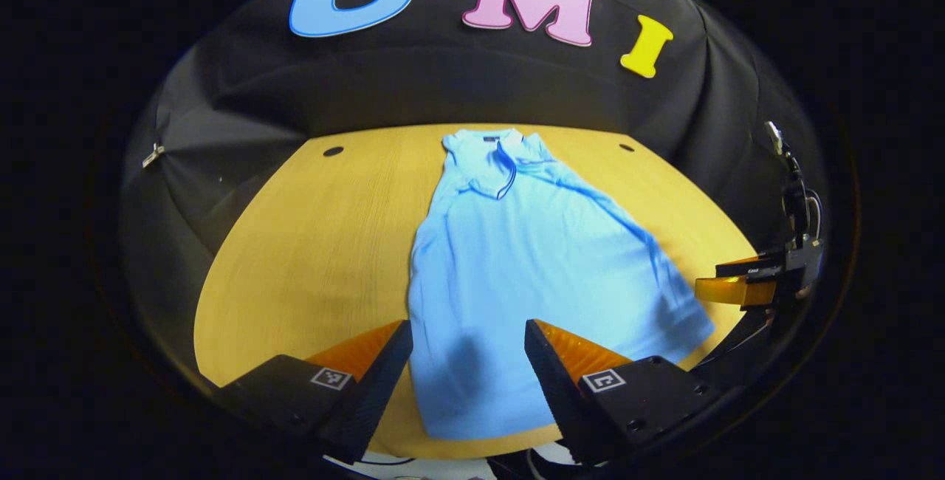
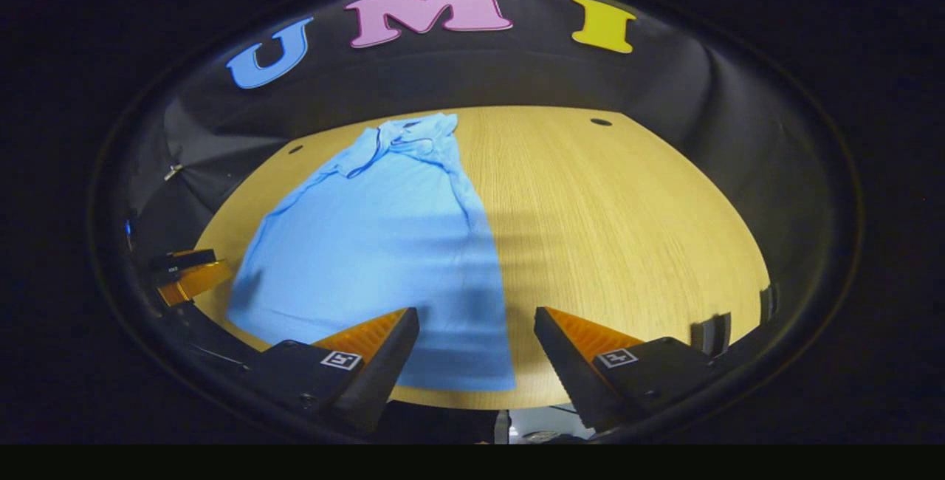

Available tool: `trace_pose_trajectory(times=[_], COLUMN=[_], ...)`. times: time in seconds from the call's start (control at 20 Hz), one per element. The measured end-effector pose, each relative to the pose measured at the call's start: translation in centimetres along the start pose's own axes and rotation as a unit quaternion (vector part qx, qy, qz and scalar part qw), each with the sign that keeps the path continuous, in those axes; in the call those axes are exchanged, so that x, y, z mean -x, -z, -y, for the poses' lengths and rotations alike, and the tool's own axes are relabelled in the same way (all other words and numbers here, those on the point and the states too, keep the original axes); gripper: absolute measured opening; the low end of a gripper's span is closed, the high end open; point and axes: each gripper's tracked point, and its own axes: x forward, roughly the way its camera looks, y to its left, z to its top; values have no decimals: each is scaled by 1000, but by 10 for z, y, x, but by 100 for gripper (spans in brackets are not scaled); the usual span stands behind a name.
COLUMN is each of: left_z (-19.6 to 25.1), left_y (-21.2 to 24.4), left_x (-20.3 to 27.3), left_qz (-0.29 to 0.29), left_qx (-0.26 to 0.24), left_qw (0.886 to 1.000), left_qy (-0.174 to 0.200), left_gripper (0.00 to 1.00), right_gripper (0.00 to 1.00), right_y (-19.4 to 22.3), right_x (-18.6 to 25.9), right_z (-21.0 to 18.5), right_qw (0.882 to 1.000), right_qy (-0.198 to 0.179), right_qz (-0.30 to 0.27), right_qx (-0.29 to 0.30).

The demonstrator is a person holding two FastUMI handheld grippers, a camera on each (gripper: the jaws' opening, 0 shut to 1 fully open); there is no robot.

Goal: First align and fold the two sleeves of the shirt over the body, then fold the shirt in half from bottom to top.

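Both grippers hover spread wide, holding nothing: the left gripper (image 1: 468, 362) above the hem of the light-blue polo shirt (image 1: 517, 258), the right gripper (image 2: 476, 351) over its side edge. The shirt lies flat on the wooden table (image 2: 627, 229), collar far.

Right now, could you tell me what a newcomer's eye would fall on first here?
A light blue shirt lies flat on the wooden table, collar at the far edge, hem near the front edge. The left claw hangs open above the hem; the right claw is open above the hem's other corner.
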Motion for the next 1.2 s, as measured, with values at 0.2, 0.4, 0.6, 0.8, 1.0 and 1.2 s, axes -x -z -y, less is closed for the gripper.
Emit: trace_pose_trajectory(times=[0.2,0.4,0.6,0.8,1.0,1.2], left_z=[-13,-9,3,20,25,27], left_y=[31,52,50,51,49,49], left_x=[-15,-18,-21,-23,-24,-24], left_qz=[-34,-56,-47,-44,-43,-44], left_qx=[17,-5,-11,-16,2,8], left_qw=[999,998,999,999,999,999], left_qy=[-14,-19,-9,4,9,14], left_gripper=[98,96,80,39,12,7], right_gripper=[99,100,79,50,25,25], right_y=[29,29,30,27,26,24], right_x=[-11,-13,-18,-17,-18,-17], right_z=[-2,-6,-18,-28,-30,-30], right_qw=[1000,999,999,999,998,998], right_qy=[17,29,21,9,5,8], right_qz=[-25,-17,-13,-18,-23,-22], right_qx=[-6,27,31,38,51,64])
